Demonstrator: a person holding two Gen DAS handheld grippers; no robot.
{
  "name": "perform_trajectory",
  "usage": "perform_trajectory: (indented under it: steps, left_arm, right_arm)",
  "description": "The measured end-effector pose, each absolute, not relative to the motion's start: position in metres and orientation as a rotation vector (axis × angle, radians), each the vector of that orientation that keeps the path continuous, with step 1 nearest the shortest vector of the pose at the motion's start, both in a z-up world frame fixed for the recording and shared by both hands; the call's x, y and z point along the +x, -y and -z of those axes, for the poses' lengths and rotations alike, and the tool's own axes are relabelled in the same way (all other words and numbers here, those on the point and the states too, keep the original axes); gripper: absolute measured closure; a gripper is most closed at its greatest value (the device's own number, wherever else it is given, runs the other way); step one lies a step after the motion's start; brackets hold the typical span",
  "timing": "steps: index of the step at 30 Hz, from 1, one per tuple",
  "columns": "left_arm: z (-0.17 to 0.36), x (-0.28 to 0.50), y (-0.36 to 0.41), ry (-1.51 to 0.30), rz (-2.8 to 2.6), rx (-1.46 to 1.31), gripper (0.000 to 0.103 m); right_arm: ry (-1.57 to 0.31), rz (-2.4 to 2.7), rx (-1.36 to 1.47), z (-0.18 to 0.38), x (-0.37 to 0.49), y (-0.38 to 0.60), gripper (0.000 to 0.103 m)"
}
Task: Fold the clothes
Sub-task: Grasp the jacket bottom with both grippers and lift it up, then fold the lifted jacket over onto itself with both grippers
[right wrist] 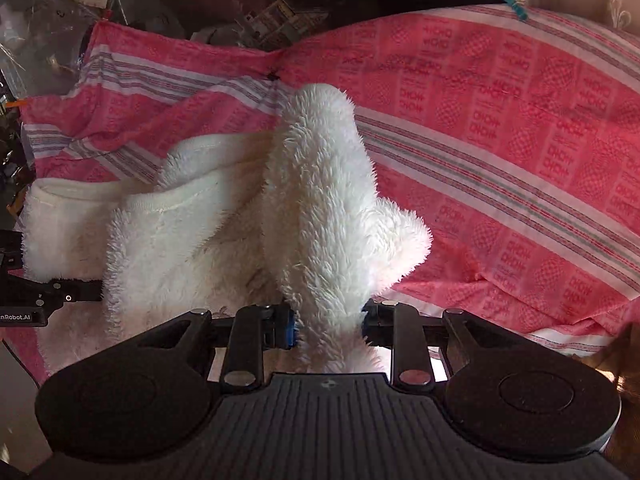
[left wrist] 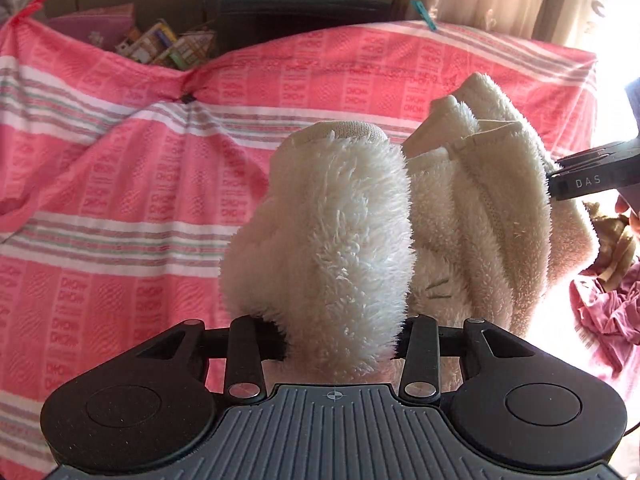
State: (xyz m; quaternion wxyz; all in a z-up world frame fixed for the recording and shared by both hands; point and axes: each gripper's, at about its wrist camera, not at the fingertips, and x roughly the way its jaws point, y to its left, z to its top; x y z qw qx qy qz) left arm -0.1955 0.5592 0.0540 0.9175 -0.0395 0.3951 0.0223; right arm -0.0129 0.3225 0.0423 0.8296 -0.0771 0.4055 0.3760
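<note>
We have the fluffy white fleece garment (left wrist: 332, 240) lifted above the pink striped cloth (left wrist: 120, 200), left claw (left wrist: 340, 332) and right claw (right wrist: 330, 320) each clamped on fleece. Next, spread it flat there.

A pink striped cloth (left wrist: 120, 208) covers the surface; crumpled maroon clothes (left wrist: 608, 312) lie on it.

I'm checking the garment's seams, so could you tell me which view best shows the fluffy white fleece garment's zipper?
The left wrist view: the fluffy white fleece garment shows its zipper there. The right wrist view shows only pile and a ribbed hem.
</note>
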Motion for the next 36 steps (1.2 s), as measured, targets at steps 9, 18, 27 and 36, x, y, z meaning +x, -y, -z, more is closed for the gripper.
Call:
perform_trajectory:
  steps: [9, 18, 27, 36]
  left_arm:
    - [-0.100, -0.284, -0.697, -0.823, -0.363, -0.080, 0.063]
    - [-0.116, -0.278, -0.880, -0.888, -0.354, 0.061, 0.061]
    - [-0.060, -0.213, -0.980, -0.970, -0.349, 0.095, 0.051]
    - [-0.089, -0.266, -0.969, -0.897, -0.431, 0.278, 0.012]
  right_arm:
    - [-0.869, -1.070, -0.104, -0.036, -0.075, -0.472, 0.073]
    - [-0.932, -1.059, 0.020, -0.022, -0.100, -0.627, 0.073]
    - [-1.161, -0.717, 0.069, 0.060, -0.072, -0.676, 0.066]
    - [-1.118, -0.694, -0.024, 0.046, -0.073, -0.647, 0.029]
